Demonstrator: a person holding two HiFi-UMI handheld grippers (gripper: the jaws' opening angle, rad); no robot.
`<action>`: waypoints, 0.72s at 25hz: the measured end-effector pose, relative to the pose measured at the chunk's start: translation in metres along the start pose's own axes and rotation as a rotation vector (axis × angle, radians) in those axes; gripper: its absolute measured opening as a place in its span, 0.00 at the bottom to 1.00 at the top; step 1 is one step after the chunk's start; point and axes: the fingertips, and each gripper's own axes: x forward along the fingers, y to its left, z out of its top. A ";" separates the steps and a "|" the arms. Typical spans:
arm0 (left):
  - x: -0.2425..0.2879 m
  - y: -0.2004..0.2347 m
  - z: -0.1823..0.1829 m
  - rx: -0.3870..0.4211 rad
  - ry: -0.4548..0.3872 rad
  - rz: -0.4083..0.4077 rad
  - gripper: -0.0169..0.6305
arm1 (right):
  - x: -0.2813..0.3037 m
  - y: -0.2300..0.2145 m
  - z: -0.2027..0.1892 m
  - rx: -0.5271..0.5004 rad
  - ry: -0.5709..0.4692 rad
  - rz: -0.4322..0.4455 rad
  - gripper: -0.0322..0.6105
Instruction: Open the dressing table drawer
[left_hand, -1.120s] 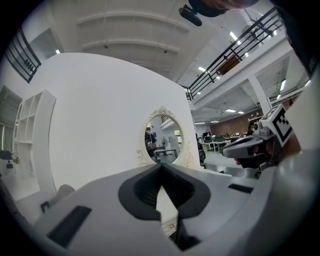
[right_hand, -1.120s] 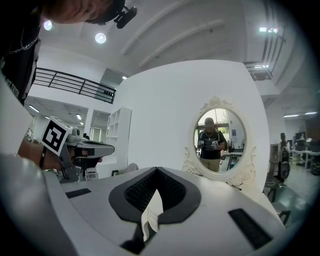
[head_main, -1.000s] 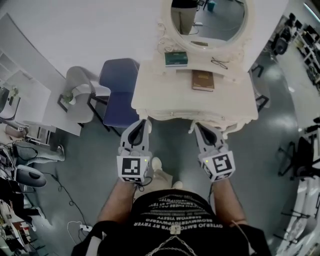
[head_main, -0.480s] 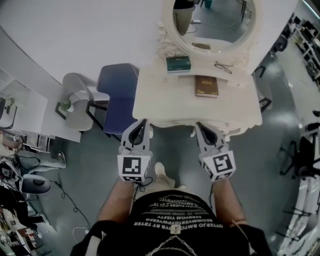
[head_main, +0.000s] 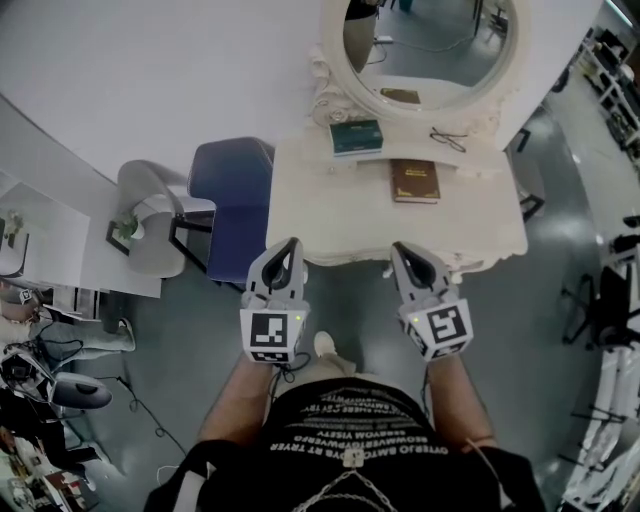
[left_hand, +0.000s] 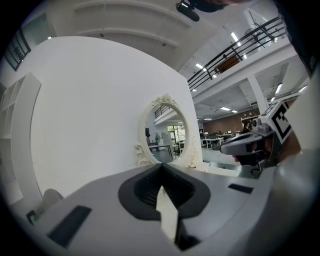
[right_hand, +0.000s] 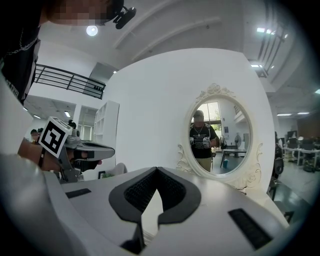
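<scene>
The white dressing table (head_main: 320, 210) stands ahead with its oval mirror (head_main: 432, 45) at the back. Seen from above, its drawer front is hidden under the top's front edge (head_main: 345, 262). My left gripper (head_main: 290, 243) is shut and empty at the left part of that edge. To its right my right gripper (head_main: 400, 247) is also shut and empty at the same edge. In the left gripper view the left gripper (left_hand: 161, 167) points level toward the mirror (left_hand: 167, 135). The right gripper (right_hand: 156, 172) faces the mirror (right_hand: 217, 140) too, which reflects a person.
On the tabletop lie a green box (head_main: 356, 137), a brown book (head_main: 414, 181) and glasses (head_main: 447, 139). A blue chair (head_main: 235, 200) and a pale round chair (head_main: 150, 215) stand left of the table. Cables and gear (head_main: 60, 390) lie on the floor at the left.
Both grippers have moved forward with the person toward the dressing table, whose front edge now sits nearer in the head view. Both stay shut.
</scene>
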 end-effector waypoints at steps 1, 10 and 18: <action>0.003 0.003 0.000 -0.001 0.000 -0.004 0.03 | 0.004 -0.001 0.001 -0.002 -0.001 -0.004 0.05; 0.026 0.039 0.010 -0.025 -0.044 -0.026 0.03 | 0.044 -0.002 0.020 -0.019 -0.019 -0.040 0.05; 0.040 0.060 0.002 -0.008 -0.048 -0.073 0.03 | 0.066 0.007 0.024 -0.023 -0.024 -0.080 0.05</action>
